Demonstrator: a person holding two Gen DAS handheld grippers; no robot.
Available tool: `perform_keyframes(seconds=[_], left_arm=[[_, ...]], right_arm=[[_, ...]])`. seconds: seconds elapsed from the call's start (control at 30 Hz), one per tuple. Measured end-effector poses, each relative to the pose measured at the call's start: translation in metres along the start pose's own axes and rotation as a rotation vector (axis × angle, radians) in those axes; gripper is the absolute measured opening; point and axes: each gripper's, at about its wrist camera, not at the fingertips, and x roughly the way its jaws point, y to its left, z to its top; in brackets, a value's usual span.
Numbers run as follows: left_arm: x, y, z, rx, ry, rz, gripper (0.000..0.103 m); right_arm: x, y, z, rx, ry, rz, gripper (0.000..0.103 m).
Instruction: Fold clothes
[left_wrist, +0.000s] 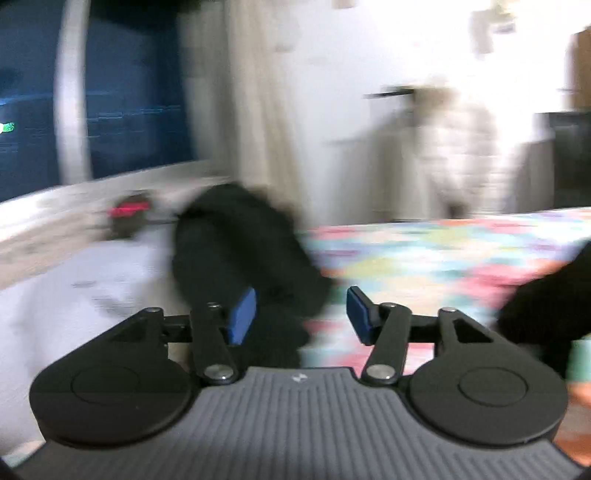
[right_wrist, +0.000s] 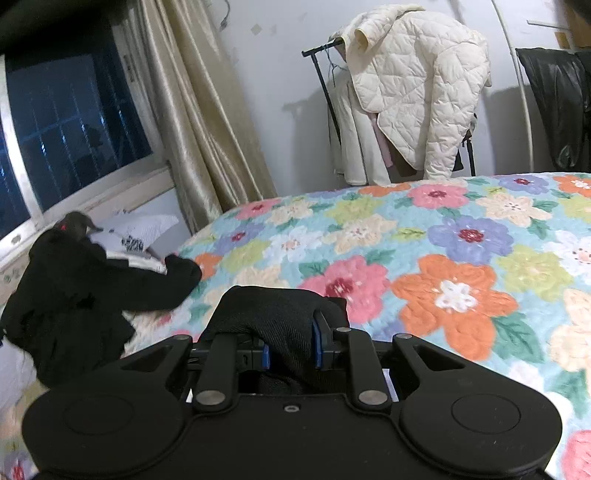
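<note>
Gripping black garment (right_wrist: 273, 314) in right tongs (right_wrist: 291, 347), bunched fold clamped between the blue pads, just over the floral bedspread (right_wrist: 461, 258).

Second dark clothing pile (right_wrist: 74, 295) sits at the bed's left edge near the window (right_wrist: 74, 129), partly over a white printed item (right_wrist: 140, 232). Left tongs (left_wrist: 301, 317) are spread apart, nothing between the pads (left_wrist: 242, 317); that view is motion-blurred, dark cloth (left_wrist: 240, 251) ahead. Cream quilted jacket (right_wrist: 417, 85) hangs on a rack beyond the bed, beige curtain (right_wrist: 192, 110) beside the window.

A heap of clothes (right_wrist: 74, 288) lies at the bed's (right_wrist: 461, 236) left edge, under the window (right_wrist: 66, 140). A jacket (right_wrist: 413, 88) hangs on a rack (right_wrist: 325, 81) behind the bed's far edge.
</note>
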Motion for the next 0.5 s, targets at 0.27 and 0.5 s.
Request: perform_keyframes(seconds=[0.27, 0.5], left_arm=[[0.047, -0.140, -0.037, 0.105, 0.147, -0.513, 0.071], [0.091, -0.202, -0.063, 0.269, 0.234, -0.532, 0.047]], right_arm=[[-0.026, -0.002, -0.015, 0.022, 0.033, 0.058, 0.024], [-0.057, -0.009, -0.026, 0.019, 0.085, 0.088, 0.024]])
